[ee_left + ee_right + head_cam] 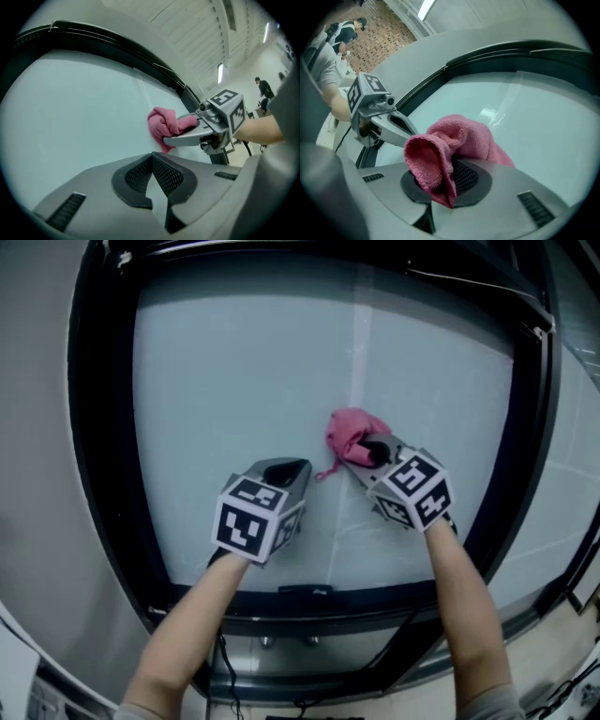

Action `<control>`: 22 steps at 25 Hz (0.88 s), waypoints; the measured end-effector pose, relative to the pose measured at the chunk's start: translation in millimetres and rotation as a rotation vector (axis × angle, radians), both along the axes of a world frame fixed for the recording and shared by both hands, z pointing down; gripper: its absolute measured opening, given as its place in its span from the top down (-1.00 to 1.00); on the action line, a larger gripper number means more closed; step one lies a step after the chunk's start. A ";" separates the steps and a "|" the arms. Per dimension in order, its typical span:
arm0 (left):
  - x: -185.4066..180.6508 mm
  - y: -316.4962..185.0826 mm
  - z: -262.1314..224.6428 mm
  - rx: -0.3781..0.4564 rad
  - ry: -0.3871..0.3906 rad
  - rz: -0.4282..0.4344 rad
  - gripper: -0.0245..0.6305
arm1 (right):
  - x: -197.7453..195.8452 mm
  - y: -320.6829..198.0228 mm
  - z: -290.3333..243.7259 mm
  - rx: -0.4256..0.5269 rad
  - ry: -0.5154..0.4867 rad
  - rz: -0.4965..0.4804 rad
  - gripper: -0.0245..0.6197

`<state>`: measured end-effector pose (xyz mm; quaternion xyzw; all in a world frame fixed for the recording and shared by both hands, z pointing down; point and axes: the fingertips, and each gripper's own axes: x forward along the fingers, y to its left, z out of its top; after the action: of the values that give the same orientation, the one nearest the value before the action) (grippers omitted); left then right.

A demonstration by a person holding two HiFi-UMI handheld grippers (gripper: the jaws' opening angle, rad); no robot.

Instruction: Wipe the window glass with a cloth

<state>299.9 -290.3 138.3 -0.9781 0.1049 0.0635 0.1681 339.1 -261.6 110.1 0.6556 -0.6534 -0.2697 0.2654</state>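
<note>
Head view: the right gripper [367,454] pinches a pink cloth [347,430] against the window glass [234,371]. The left gripper [284,468], jaws closed on nothing, hangs near it.

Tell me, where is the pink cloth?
In the head view, the cloth is pinched in the right hand-held gripper, against the glass, right of centre.

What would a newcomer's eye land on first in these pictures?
The pink cloth, clamped in the right gripper, stands out against the pale window glass near its middle. Just left of it, the left gripper points at the glass, jaws shut and empty. A black frame rings the pane.
</note>
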 end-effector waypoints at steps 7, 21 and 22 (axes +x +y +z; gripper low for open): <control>-0.2 -9.1 42.1 -0.040 -0.053 -0.014 0.91 | 4.6 1.0 91.2 -0.114 -0.060 0.000 0.80; -12.6 -7.3 135.2 -0.121 -0.154 0.030 0.91 | 11.9 0.4 235.8 -0.244 -0.169 0.049 0.80; -13.7 -6.6 140.2 -0.124 -0.162 0.035 0.91 | 13.2 0.0 242.7 -0.252 -0.171 0.056 0.80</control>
<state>286.3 -296.8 278.5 -0.9903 0.0776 -0.0194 0.1139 352.4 -261.6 352.7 0.6557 -0.6838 -0.1211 0.2965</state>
